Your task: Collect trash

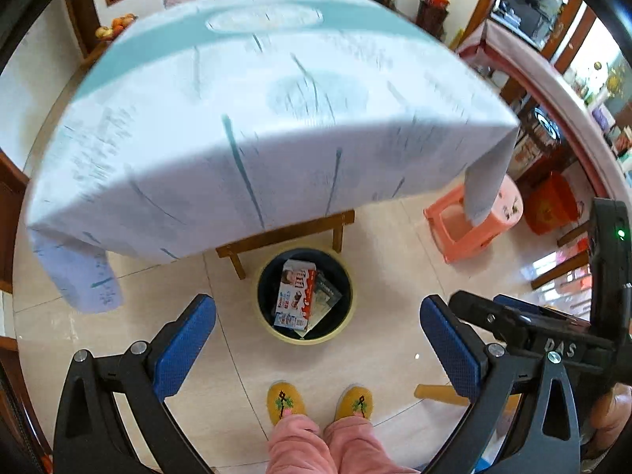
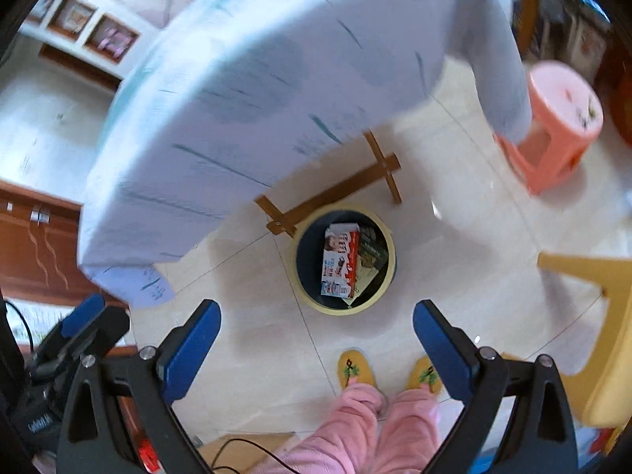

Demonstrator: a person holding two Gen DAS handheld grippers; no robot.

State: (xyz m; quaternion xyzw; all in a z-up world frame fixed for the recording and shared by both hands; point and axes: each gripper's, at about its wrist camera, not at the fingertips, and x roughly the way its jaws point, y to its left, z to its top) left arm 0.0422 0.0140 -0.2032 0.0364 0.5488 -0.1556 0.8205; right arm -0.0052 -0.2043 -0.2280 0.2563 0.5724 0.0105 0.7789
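Observation:
A round bin (image 1: 347, 318) with a yellow rim stands on the tiled floor by the table's front edge; its rim also shows in the right wrist view (image 2: 389, 245). Inside lie a white and red snack box (image 1: 296, 294) (image 2: 339, 266) and a dark packet (image 1: 328, 290) (image 2: 371, 252). My left gripper (image 1: 318, 335) hangs open above the floor just short of the bin, nothing between its blue pads. My right gripper (image 2: 316, 339) is also open and empty, likewise just short of the bin. The right gripper's body (image 1: 553, 328) shows at the left view's right side.
A table under a pale blue cloth (image 1: 252, 110) (image 2: 256, 91) fills the upper view, with wooden legs (image 1: 284, 237) behind the bin. A pink plastic stool (image 1: 470, 225) (image 2: 553, 126) stands to the right. A person's yellow slippers (image 1: 316, 401) and pink trousers are below. A yellow chair (image 2: 608, 335) is at right.

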